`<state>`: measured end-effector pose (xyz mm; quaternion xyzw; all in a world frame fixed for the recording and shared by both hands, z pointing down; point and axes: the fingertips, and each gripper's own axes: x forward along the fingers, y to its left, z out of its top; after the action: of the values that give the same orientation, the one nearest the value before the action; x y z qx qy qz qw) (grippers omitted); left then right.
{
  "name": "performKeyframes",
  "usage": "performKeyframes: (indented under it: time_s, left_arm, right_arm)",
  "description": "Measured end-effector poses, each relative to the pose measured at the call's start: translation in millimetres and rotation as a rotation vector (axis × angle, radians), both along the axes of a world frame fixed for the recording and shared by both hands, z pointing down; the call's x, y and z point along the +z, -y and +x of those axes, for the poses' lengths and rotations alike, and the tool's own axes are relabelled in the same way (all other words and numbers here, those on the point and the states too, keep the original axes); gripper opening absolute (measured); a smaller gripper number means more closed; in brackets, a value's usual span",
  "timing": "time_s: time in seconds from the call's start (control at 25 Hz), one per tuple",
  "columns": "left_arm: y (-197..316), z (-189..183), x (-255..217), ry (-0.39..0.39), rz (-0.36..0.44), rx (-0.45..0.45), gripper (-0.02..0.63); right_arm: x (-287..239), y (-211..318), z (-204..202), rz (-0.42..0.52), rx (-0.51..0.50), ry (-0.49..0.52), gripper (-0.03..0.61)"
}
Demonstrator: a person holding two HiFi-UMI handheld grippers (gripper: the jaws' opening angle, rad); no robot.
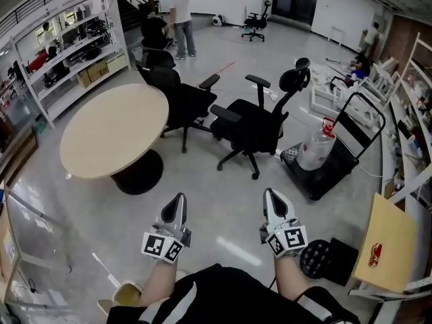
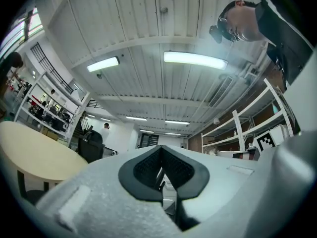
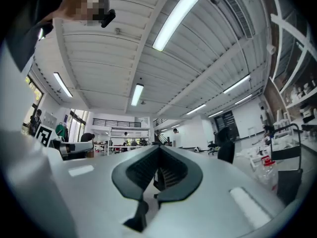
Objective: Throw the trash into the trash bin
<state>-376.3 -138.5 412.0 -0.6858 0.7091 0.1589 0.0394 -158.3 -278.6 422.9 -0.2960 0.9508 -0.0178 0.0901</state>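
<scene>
Both claws are empty and closed. The left claw [image 1: 178, 201] and the right claw [image 1: 271, 198] are held side by side at the near edge of the floor, both pointing toward the far side of the room. In the left gripper view the left claw [image 2: 161, 150] has its pads together with nothing between them, and the right gripper view shows the same of the right claw [image 3: 159, 148]. No trash is in hand, and no item can be identified as the trash with certainty. The likeliest candidate is a small red item [image 1: 376, 254] lying on a pale board [image 1: 391, 228] at the near right. It sits well to the right of the right claw and nearer than its tip, so both claws point away from it. Its long axis runs roughly near to far, about parallel to the line of the right claw. The right hand is clearly the nearer one. A round black mesh container [image 1: 317, 258], judged to be the bin, stands on the floor between the right claw and the board, just beside the person's right wrist. The round table [image 1: 115, 130], office chairs [image 1: 256, 123] and a black cart [image 1: 331, 171] stand farther off. In my judgement the coming move calls for a turn to the right.
</scene>
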Motion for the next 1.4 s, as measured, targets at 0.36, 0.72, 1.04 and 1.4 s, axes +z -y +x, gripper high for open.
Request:
performKeyframes:
  time_s: [0.36, 0.72, 1.04, 1.4]
  left_arm:
    - [64.9, 115.5, -0.9, 0.039, -0.005, 0.332, 0.003]
    - [89.0, 208.8, -5.1, 0.011, -0.027, 0.508, 0.003]
    - [108.3, 295.2, 12.1, 0.022, -0.08, 0.729, 0.002]
    - [133.8, 404.8, 23.1, 0.033, -0.084, 0.986, 0.003]
  right_arm:
    - [4.4, 14.7, 118.6, 0.027, 0.225, 0.013, 0.005]
    - [6.0, -14.3, 248.6, 0.01, 0.439, -0.009, 0.005]
    - [15.0, -45.8, 325.8, 0.014, 0.626, 0.03, 0.005]
    - [15.6, -85.9, 406.6, 0.028, 0.833, 0.026, 0.006]
